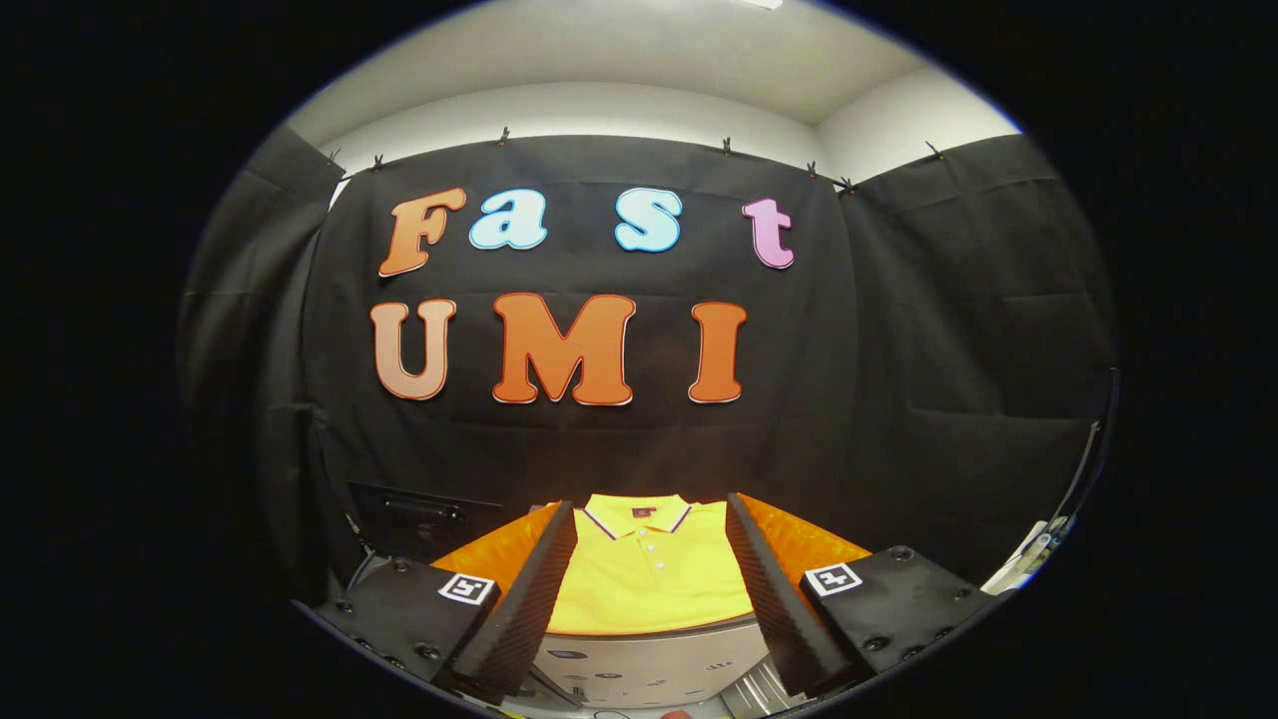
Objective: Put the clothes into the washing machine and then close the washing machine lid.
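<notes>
The gripper has its 2 fingers wide apart, holding nothing. The shirt lies flat at 12 o'clock, just ahead of them, on an orange board. The washer sits below. Pinching 1 thin layer might let the shirt slip out.

The gripper view rides on the hand-held gripper and looks forward, level, along its two spread fingers toward the booth's black cloth wall. A folded yellow polo shirt lies close, just ahead between the fingers; the white ceiling shows above.
</notes>
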`<state>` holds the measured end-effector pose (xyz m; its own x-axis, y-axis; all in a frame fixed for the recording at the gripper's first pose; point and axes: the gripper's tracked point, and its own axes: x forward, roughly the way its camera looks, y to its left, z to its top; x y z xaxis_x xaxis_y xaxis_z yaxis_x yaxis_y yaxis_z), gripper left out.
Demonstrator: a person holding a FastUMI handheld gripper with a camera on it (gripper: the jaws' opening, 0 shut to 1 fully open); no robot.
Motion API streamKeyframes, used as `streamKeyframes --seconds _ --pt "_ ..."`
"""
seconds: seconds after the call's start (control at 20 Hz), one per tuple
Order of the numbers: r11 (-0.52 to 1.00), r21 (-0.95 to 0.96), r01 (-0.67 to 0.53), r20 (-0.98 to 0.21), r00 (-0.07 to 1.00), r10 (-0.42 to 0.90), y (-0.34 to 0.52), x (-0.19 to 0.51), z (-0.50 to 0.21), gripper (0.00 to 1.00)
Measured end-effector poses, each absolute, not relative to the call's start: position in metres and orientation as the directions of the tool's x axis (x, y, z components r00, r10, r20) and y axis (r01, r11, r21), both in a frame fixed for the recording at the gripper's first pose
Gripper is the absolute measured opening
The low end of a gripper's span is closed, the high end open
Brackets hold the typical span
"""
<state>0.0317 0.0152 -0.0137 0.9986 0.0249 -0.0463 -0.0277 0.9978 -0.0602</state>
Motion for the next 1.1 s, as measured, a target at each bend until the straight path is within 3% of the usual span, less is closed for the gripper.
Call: streamKeyframes --seconds 0.45,1.1 --pt "0.996 -0.054 -0.075 -0.157 0.985 0.066 0.003 0.133 -0.061 0.97" --pt "0.992 -0.023 -0.122 -0.488 0.867 0.096 -0.011 0.264 -0.197 0.98"
